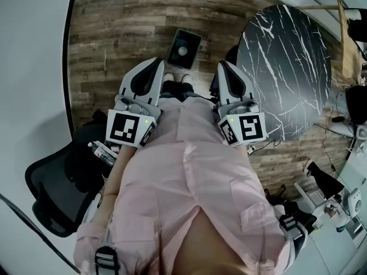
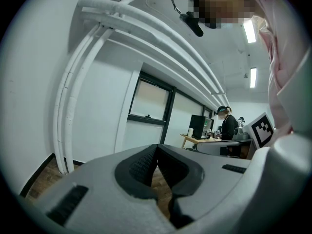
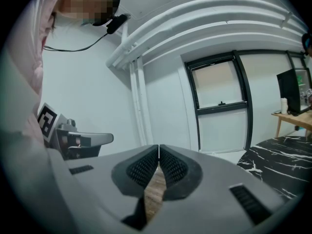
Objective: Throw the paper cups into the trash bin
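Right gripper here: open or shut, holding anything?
Shut and empty. In its own view the right gripper has its jaw tips touching, and only wood floor shows in the gap below them.

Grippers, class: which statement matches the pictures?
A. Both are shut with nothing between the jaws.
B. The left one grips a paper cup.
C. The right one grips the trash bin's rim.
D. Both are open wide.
A: the left gripper and the right gripper each show their jaw tips meeting, with only the wooden floor visible through the gap below them.

Black trash bin point(image 1: 174, 55) (pale cup point(image 1: 182, 51) inside)
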### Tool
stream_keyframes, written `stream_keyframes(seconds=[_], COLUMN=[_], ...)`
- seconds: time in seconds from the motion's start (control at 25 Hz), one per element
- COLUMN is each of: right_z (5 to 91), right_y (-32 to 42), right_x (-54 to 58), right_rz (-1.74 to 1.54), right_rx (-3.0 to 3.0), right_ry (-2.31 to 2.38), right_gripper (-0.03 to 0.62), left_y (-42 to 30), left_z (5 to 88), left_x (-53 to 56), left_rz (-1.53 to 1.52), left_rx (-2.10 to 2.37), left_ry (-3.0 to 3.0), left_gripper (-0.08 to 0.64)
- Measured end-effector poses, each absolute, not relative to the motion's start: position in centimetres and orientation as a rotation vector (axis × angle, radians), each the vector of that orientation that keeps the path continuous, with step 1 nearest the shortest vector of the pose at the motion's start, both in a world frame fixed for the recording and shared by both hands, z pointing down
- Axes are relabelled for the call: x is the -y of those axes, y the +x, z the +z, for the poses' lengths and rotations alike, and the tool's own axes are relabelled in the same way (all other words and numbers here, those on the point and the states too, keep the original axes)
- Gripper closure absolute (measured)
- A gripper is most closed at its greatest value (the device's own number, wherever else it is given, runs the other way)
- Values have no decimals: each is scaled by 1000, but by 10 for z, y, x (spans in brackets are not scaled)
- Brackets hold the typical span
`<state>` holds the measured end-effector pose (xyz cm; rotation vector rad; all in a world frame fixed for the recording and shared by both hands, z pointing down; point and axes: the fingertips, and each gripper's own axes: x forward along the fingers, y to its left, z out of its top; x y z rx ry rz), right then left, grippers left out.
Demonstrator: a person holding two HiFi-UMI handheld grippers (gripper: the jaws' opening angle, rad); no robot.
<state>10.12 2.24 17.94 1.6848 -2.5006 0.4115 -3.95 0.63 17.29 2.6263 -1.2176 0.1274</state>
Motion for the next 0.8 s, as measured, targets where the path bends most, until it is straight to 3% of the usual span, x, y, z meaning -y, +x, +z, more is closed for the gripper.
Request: stream_keyframes(seconds=[0.8], right_z=[179], right_y=[102], right_x=[-21], right_rz=[412], right_rx=[2490], right_ry=[1701], right_gripper=[561], left_y=[-43], left_z=[171], left_x=[-3], left_rz=[111], left_rx=[1234], left_ry=[2611], left_gripper=[545])
